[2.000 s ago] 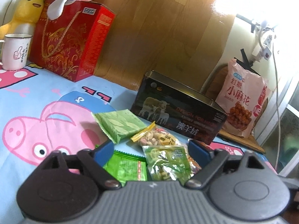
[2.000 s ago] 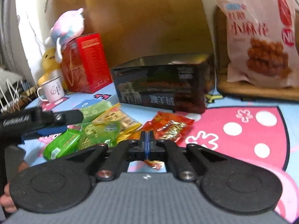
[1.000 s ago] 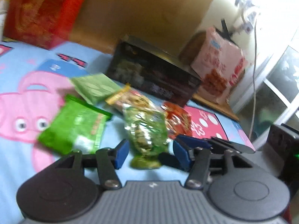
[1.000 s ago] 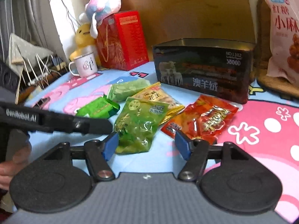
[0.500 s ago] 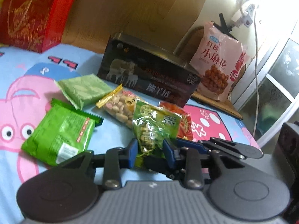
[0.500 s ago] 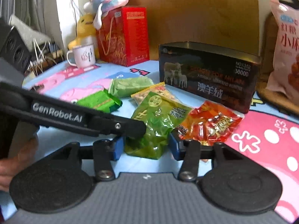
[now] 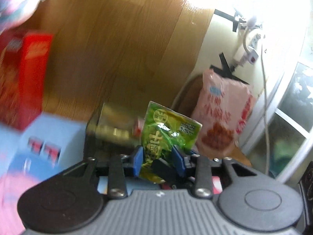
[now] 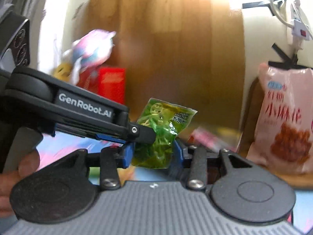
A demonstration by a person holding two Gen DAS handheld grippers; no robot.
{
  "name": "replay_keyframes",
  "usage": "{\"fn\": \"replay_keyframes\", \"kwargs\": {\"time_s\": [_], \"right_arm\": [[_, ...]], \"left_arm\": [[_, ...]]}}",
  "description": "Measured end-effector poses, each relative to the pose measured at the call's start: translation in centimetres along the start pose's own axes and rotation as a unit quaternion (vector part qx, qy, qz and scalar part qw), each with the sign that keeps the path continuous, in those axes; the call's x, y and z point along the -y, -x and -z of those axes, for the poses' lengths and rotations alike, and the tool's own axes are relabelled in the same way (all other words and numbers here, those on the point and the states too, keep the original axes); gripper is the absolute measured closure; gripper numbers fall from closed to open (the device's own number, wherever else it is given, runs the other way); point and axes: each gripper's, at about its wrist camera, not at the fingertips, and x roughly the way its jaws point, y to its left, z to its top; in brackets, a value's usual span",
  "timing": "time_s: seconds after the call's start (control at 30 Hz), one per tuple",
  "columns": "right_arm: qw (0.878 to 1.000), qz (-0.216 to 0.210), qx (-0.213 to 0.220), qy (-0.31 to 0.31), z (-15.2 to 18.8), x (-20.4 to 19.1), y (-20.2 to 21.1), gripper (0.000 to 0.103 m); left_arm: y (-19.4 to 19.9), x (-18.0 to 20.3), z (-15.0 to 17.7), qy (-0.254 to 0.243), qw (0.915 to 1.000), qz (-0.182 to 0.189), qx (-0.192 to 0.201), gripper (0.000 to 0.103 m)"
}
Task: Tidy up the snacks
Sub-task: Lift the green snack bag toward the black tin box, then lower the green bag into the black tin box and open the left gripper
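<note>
The green snack packet (image 7: pixel 166 135) is no longer lying on the blue cartoon cloth (image 7: pixel 50 135) among the other snacks. Half a second ago it was on the cloth, with both grippers closing around its near end; now it stands upright in the air, above the cloth.

The left gripper (image 7: pixel 158 159) is narrow, and its blue pads pinch the lower part of the packet. The right gripper (image 8: pixel 153 153) is narrow too, with its pads pressed on the same crumpled lower end, so both hold one packet together. In the right wrist view the left gripper comes in from the left side, and its fingertip lies against the packet.

Behind the packet, farther away, is the dark tin box (image 7: pixel 109 125), and to the right of it the large pink bag (image 7: pixel 221 121) leans on the wall. The red box (image 7: pixel 23 82) stands far left. The background is much blurred, so it seems the grippers are moving quickly, but I cannot tell the direction.

I judge that the pick-up is done and the carrying step begins; the open tin box is probably the place for the packet.
</note>
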Motion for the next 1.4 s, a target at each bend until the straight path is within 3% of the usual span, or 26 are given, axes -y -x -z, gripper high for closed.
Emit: {"fn": "replay_keyframes", "kwargs": {"time_s": [0.17,0.23,0.27,0.3,0.37,0.43,0.53,0.63,0.87,0.9,0.97,1.0,1.07,1.13,1.2,1.3,1.4], "right_arm": [[0.998,0.014,0.008,-0.067,-0.6,3.8,-4.6,0.050],[0.994,0.009,0.008,-0.104,0.9,4.9,-4.5,0.050],[0.996,0.001,-0.005,-0.089,0.9,5.1,-4.4,0.051],[0.998,-0.001,0.002,-0.067,0.7,5.1,-4.0,0.050],[0.996,0.005,0.034,-0.084,0.1,5.5,-3.0,0.049],[0.991,-0.050,0.035,-0.119,-0.3,6.1,-2.5,0.049],[0.983,-0.122,0.003,-0.138,-0.5,5.8,-2.7,0.049],[0.978,-0.156,-0.047,-0.129,-0.3,4.3,-3.6,0.049],[0.974,-0.144,-0.162,-0.064,1.9,1.5,-4.5,0.049],[0.966,-0.156,-0.195,-0.061,2.2,1.4,-5.0,0.049],[0.935,-0.257,-0.238,-0.062,2.3,1.1,-4.7,0.049],[0.909,-0.331,-0.246,-0.056,2.1,0.5,-3.9,0.049],[0.889,-0.404,-0.212,-0.041,1.5,-0.5,-2.0,0.048],[0.893,-0.409,-0.188,-0.031,1.3,-0.6,-1.1,0.041],[0.903,-0.382,-0.191,-0.056,1.5,0.4,-1.8,0.041],[0.927,-0.297,-0.190,-0.126,1.8,2.8,-3.2,0.041],[0.943,-0.236,-0.189,-0.142,1.9,3.5,-3.9,0.040]], "left_arm": [[-4.1,-0.7,-1.2,0.002,0.9997,-0.023,-0.005,0.067],[-3.5,-1.4,-0.5,0.011,0.9998,-0.018,0.006,0.067],[-3.0,-1.6,0.0,0.014,0.9996,-0.022,0.012,0.067],[-2.4,-2.0,0.4,0.020,0.9994,-0.024,0.017,0.067],[-1.0,-3.2,1.0,0.041,0.9984,-0.030,0.024,0.067],[0.9,-4.6,1.7,0.067,0.9964,-0.042,0.030,0.067],[3.6,-7.2,2.6,0.107,0.9915,-0.065,0.038,0.067],[5.1,-9.6,3.2,0.137,0.9855,-0.097,0.026,0.067],[4.1,-11.6,4.5,0.155,0.9783,-0.131,-0.040,0.067],[3.9,-11.6,4.7,0.156,0.9781,-0.131,-0.042,0.067],[3.5,-11.3,4.9,0.147,0.9799,-0.128,-0.042,0.066],[3.3,-11.2,4.8,0.142,0.9809,-0.125,-0.043,0.066],[2.8,-10.9,4.8,0.139,0.9816,-0.122,-0.047,0.066],[2.6,-10.9,4.7,0.143,0.9805,-0.126,-0.048,0.066],[2.8,-11.2,4.6,0.148,0.9794,-0.129,-0.045,0.066],[3.5,-11.3,4.5,0.144,0.9797,-0.132,-0.045,0.066],[4.0,-11.0,4.9,0.136,0.9811,-0.123,-0.059,0.066]]}}
